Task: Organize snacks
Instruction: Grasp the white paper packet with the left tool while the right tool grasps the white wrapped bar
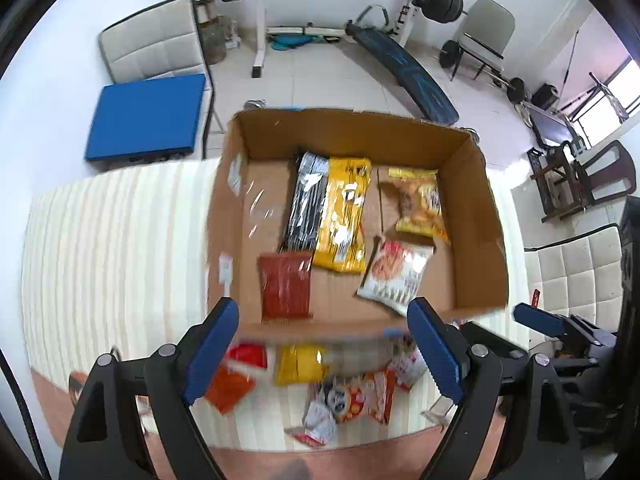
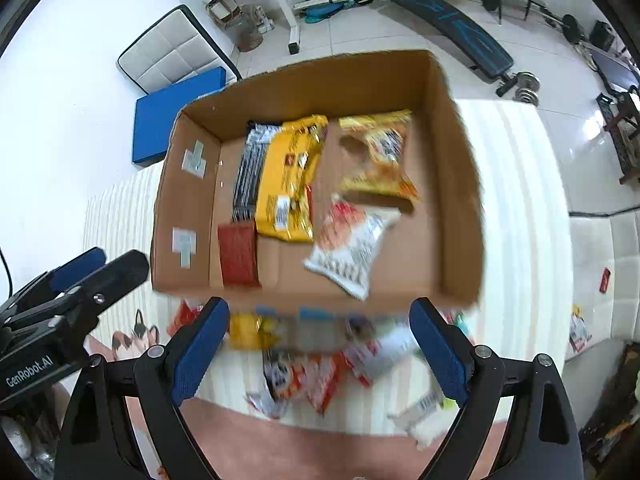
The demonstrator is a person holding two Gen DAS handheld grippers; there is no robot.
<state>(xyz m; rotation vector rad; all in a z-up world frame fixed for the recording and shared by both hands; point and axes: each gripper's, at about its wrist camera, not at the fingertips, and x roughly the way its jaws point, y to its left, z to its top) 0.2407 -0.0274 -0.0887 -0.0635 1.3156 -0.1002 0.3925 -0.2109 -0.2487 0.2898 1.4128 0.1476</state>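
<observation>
An open cardboard box [image 1: 472, 216] [image 2: 452, 184] stands on a striped cloth. Inside lie a black pack [image 1: 306, 200], a long yellow pack [image 1: 346, 216] [image 2: 288, 184], a red pack [image 1: 286, 286] [image 2: 238, 256], a yellow biscuit pack [image 1: 418, 204] [image 2: 378, 156] and a white-and-red pack [image 1: 396, 276] [image 2: 348, 248]. Loose snack packs [image 1: 348, 396] [image 2: 316, 368] lie on the cloth in front of the box. My left gripper [image 1: 324, 356] and my right gripper [image 2: 320, 352] are both open and empty, held above the loose packs.
The right gripper shows at the right edge of the left wrist view [image 1: 560, 328]; the left one shows at the left of the right wrist view [image 2: 80, 280]. A blue cushion [image 1: 144, 116] and white chairs [image 1: 576, 268] stand around. Gym gear [image 1: 400, 60] is behind.
</observation>
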